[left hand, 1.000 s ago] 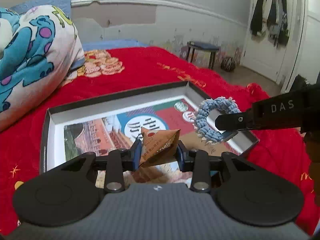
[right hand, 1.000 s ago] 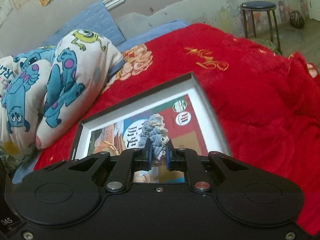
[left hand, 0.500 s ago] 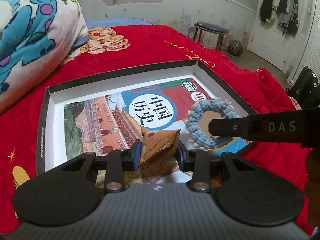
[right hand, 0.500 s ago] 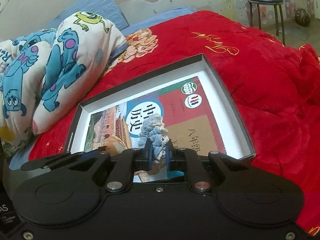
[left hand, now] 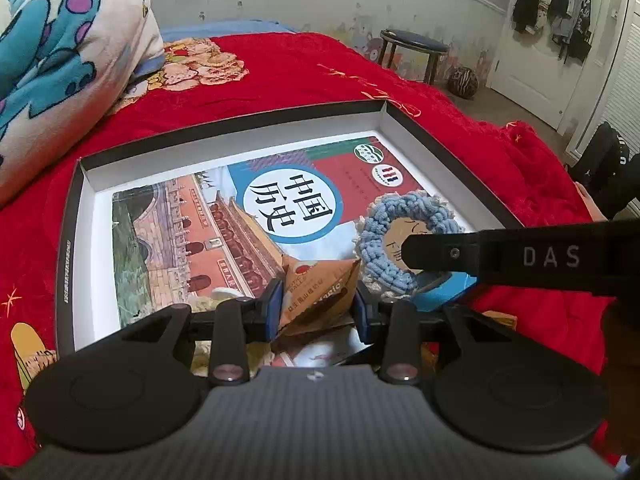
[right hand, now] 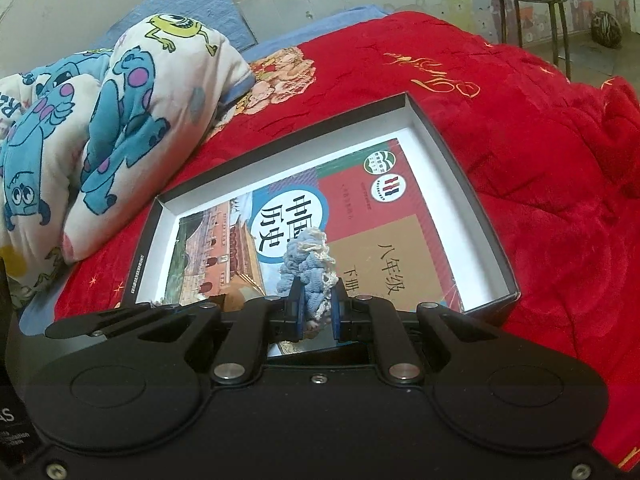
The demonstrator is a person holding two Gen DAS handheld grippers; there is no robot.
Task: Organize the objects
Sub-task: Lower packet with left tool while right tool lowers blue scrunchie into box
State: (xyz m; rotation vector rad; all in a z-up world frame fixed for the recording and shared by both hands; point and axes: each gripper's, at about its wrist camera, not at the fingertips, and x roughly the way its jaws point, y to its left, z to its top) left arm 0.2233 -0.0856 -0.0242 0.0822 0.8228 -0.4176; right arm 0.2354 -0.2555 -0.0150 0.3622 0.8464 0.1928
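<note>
A shallow black box (left hand: 436, 136) with white inner walls lies on the red bedspread, with a history textbook (left hand: 224, 216) flat inside it. My left gripper (left hand: 318, 300) is shut on an orange-brown snack packet (left hand: 320, 288) above the box's near edge. My right gripper (right hand: 316, 310) is shut on a blue and cream knitted ring (right hand: 310, 264), which also shows in the left wrist view (left hand: 400, 236), held low over the book's right part. The box (right hand: 480, 200) and book (right hand: 384, 248) also show in the right wrist view.
A cartoon-print quilt (left hand: 60, 60) is bunched at the left of the bed (right hand: 100, 120). A dark stool (left hand: 412, 46) and a striped ball (left hand: 462, 82) stand on the floor beyond the bed. Clothes hang on a white door (left hand: 560, 12) at far right.
Both grippers have moved forward and down over the box with their objects still held. The knitted ring has come lower, close above the book.
</note>
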